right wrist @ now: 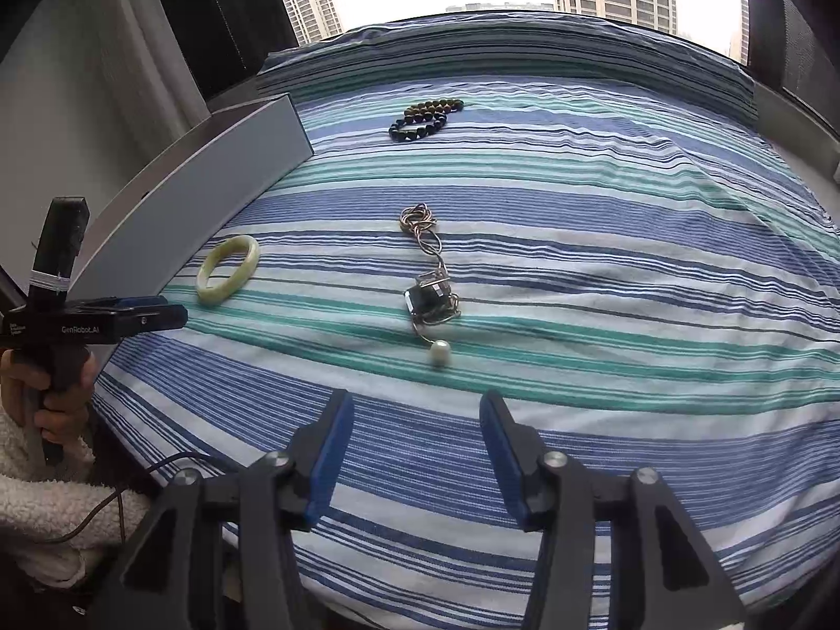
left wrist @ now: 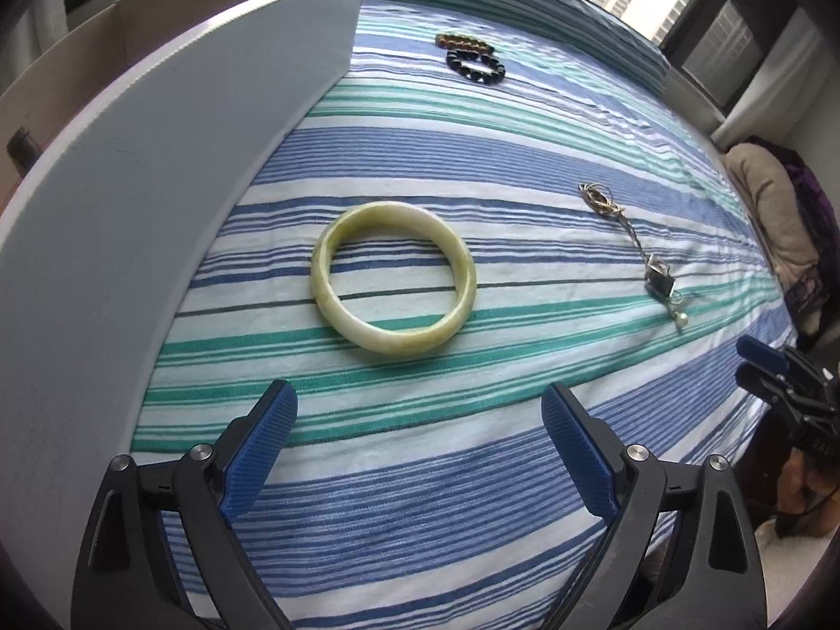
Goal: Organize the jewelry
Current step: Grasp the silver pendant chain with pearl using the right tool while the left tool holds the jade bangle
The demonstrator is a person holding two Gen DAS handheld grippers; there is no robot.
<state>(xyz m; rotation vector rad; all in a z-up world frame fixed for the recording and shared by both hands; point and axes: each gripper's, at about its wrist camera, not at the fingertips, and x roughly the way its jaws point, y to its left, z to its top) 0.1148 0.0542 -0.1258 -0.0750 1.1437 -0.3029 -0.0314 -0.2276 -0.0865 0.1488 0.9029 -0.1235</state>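
A pale green jade bangle (left wrist: pixel 394 278) (right wrist: pixel 228 270) lies flat on the striped bedspread, just ahead of my left gripper (left wrist: pixel 420 412), which stands wide open and empty above the cloth. A chain necklace with a dark square pendant and a pearl (right wrist: pixel 431 283) (left wrist: pixel 638 252) lies ahead of my right gripper (right wrist: pixel 417 415), which is open with nothing between its blue pads. Two beaded bracelets, one brown and one black (right wrist: pixel 426 113) (left wrist: pixel 475 56), rest together farther back. A grey open box (left wrist: pixel 173 168) (right wrist: pixel 205 194) stands along the left, beside the bangle.
The blue, green and white striped bedspread (right wrist: pixel 604 273) covers the whole surface. A window with tall buildings lies beyond its far edge. A hand in a fluffy white sleeve (right wrist: pixel 47 467) holds the left gripper's handle. A beige cushion (left wrist: pixel 772 215) sits off the right edge.
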